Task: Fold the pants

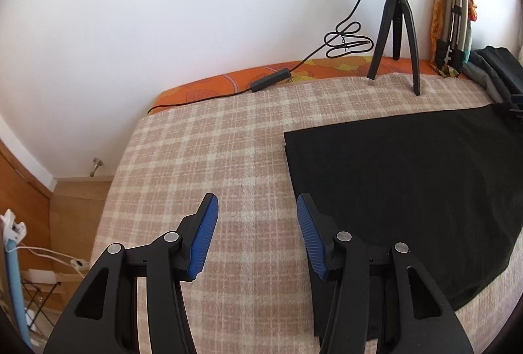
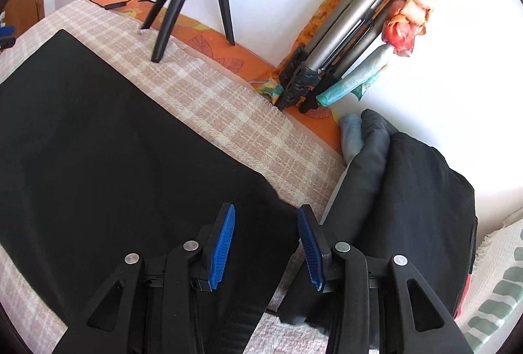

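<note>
- Checked blanket (image 1: 228, 138), pink and cream, spread over the bed; landmark for all entries below
- Black pants (image 1: 408, 184), lying flat on the blanket with one straight edge facing its bare part; seen from the right wrist (image 2: 114, 141) as a broad dark panel crossing the blanket
- Pile of dark clothes (image 2: 408, 190), heaped at the blanket's edge near the wall
- Ring-light tripod (image 1: 397, 36), standing at the far edge of the blanket, cable trailing over the orange sheet beyond
- Folded metal tripod (image 2: 346, 36), leaning on the wall past the blanket's far edge
- Left gripper (image 1: 256, 233), poised over bare blanket just beside the pants' edge, blue pads spread, nothing between them
- Right gripper (image 2: 266, 242), poised over the pants near the pile, blue pads apart, gripping nothing
</note>
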The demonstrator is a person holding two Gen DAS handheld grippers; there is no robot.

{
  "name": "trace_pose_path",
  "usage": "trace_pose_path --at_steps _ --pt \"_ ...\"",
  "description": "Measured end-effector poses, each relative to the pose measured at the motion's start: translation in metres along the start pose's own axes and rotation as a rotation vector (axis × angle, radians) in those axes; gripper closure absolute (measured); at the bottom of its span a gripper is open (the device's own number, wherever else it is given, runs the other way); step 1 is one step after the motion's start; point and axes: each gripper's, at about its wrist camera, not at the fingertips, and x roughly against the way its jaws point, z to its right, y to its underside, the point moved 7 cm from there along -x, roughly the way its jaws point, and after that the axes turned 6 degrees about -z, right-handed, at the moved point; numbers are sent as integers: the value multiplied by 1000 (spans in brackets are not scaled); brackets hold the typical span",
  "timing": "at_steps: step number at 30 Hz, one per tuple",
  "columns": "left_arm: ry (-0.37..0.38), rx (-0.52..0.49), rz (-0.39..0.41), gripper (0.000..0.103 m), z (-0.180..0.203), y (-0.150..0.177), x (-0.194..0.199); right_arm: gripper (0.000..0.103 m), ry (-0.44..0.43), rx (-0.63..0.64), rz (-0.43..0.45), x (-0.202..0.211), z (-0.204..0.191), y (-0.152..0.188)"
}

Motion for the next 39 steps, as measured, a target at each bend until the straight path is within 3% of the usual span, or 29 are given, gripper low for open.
trace_pose_path --at_steps 6,10,17,21,26,28,34,37,39 --pt "61 -22 2 54 19 43 25 61 -218 110 93 61 -78 13" --pt "89 0 -9 54 25 64 26 61 -392 223 86 80 -154 20" --pt "130 71 -11 54 24 87 36 64 -436 368 38 74 -240 22" --pt "144 75 -4 54 24 92 44 71 -432 362 9 66 -252 19" --pt "152 61 1 54 30 93 48 99 -425 360 -20 62 -253 22" --pt "153 53 5 54 33 92 50 103 -445 362 -24 66 -254 25" --pt "148 12 23 54 44 85 53 103 -465 392 -38 70 -256 42" --pt "130 -57 14 54 54 81 47 103 -472 343 -11 73 -251 42" --pt "142 -51 -1 54 56 79 43 92 -500 298 8 77 -246 42"
